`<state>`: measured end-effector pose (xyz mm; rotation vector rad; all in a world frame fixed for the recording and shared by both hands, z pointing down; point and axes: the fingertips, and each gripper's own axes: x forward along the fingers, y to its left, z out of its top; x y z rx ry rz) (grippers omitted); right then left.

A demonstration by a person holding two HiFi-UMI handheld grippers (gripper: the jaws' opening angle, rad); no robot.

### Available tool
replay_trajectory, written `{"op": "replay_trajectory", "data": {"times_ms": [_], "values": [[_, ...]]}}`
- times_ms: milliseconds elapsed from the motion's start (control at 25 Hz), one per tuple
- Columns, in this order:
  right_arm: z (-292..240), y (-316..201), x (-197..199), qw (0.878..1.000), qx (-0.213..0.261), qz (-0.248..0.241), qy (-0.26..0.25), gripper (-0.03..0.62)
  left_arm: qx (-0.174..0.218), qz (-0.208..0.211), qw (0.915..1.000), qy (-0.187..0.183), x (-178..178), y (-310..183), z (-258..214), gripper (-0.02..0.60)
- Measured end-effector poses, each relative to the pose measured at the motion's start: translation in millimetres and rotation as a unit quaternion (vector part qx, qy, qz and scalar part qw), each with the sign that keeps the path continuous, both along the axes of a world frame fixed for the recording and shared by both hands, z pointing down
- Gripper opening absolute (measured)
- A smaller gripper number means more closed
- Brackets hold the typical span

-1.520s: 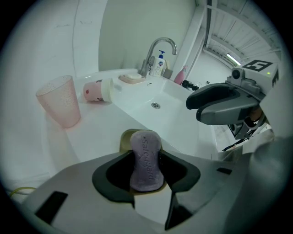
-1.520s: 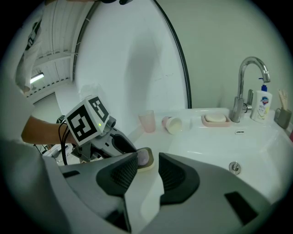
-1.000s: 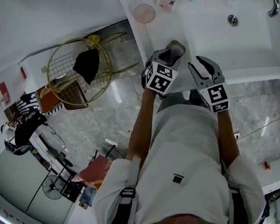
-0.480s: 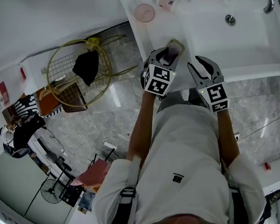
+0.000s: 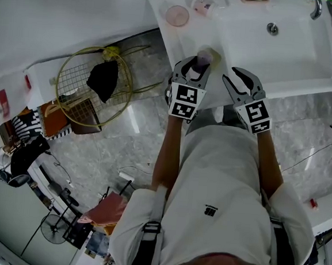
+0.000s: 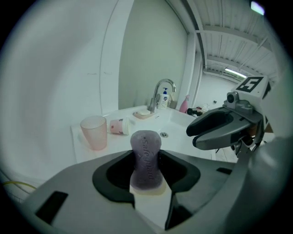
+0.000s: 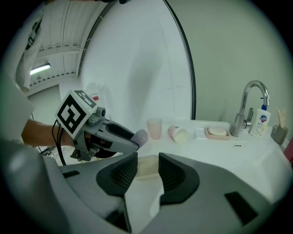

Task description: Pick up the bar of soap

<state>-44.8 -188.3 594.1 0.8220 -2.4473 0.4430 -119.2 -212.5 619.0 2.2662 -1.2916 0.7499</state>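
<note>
The bar of soap [image 6: 145, 157] is dull purple, with rounded ends and a narrower middle. A word is pressed into its front face, but I cannot read it with certainty. It stands upright between the 2 jaws of the left gripper [image 5: 197, 64], which are closed against its 2 sides and grip it low down, so the upper half sticks out. The soap is over a cream-coloured dish [image 7: 146, 165] at the front edge of the white counter [image 5: 180, 41], just left of the basin [image 5: 288, 50]. I cannot tell if the soap touches the dish.

The right gripper [image 5: 240, 81] hangs beside the left one, near the front edge of the basin. Its jaws stand a little apart and hold nothing; in the right gripper view only the cream dish shows beyond the gap.

There are 2 grippers. There are 2 bars of soap: the purple one, and 1 pale bar [image 7: 217, 131] lying in a pink dish beside the tap [image 7: 245, 107]. There is 1 pink cup [image 6: 94, 132], standing upright, and 1 small container [image 6: 118, 125] lying on its side next to it. 1 bottle with a blue label [image 7: 261, 119] stands behind the tap.
</note>
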Motion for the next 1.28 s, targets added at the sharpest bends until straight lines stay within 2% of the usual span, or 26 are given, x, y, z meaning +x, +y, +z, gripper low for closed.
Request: {"op": "replay_trajectory", "data": {"times_ms": [280, 640, 1280], "values": [[-25, -1, -8, 1.0, 0.024, 0.001, -0.008, 0.156, 0.039, -0.022, 0.999, 0.01, -16, 5, -36, 0.186], [-58, 0, -16, 0.998, 0.062, 0.0, -0.014, 0.155, 0.081, -0.021, 0.9963, 0.019, -25, 13, -79, 0.186], [-129, 8, -19, 0.99, 0.133, 0.023, -0.044, 0.149, 0.183, -0.007, 0.9818, 0.052, -31, 32, -172, 0.186]]}}
